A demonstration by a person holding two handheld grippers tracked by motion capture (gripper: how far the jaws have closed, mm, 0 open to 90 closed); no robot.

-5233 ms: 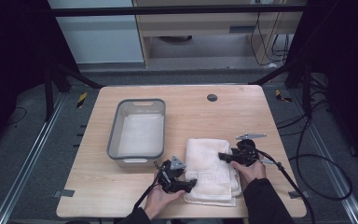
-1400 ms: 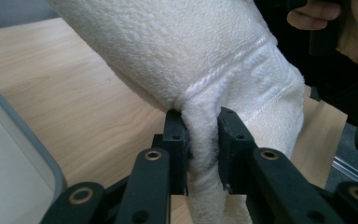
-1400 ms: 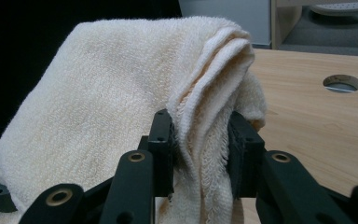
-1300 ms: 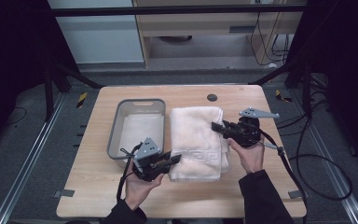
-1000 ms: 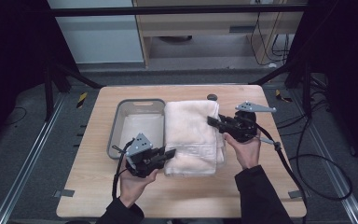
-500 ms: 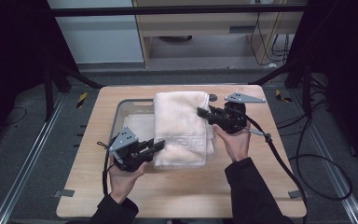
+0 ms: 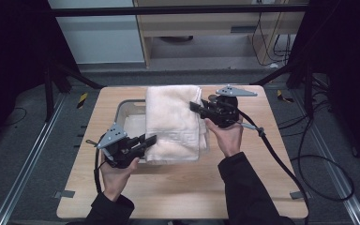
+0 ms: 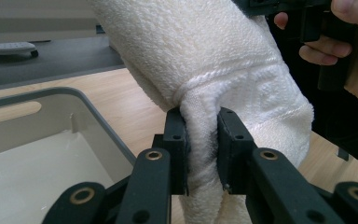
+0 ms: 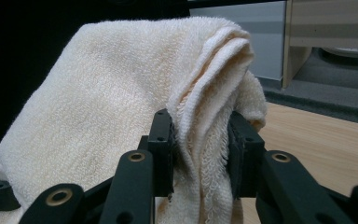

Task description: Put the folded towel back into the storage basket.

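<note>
A folded cream towel [image 7: 173, 122] hangs in the air between the two grippers, above the right part of the grey bin [image 7: 126, 110]. My left gripper [image 7: 149, 139] is shut on the towel's near lower-left edge [image 8: 200, 140]. My right gripper [image 7: 193, 106] is shut on the towel's far right edge [image 9: 200, 135], where the folded layers bunch between the jaws. In the left gripper view the bin's pale inside [image 8: 32, 172] lies below and to the left of the towel, and the person's other hand [image 8: 349, 46] holds its gripper at the upper right.
The wooden table [image 7: 262, 183] has bare surface at the front and right. A cable [image 7: 281, 159] trails from the right gripper across the table and off its right side. Behind the table stands a wooden shelf unit [image 7: 201, 28]. Dark frame rails run along both sides.
Both grippers have lifted the folded towel off the table and carried it left and farther back, from the front right of the table to over the bin's right part.
</note>
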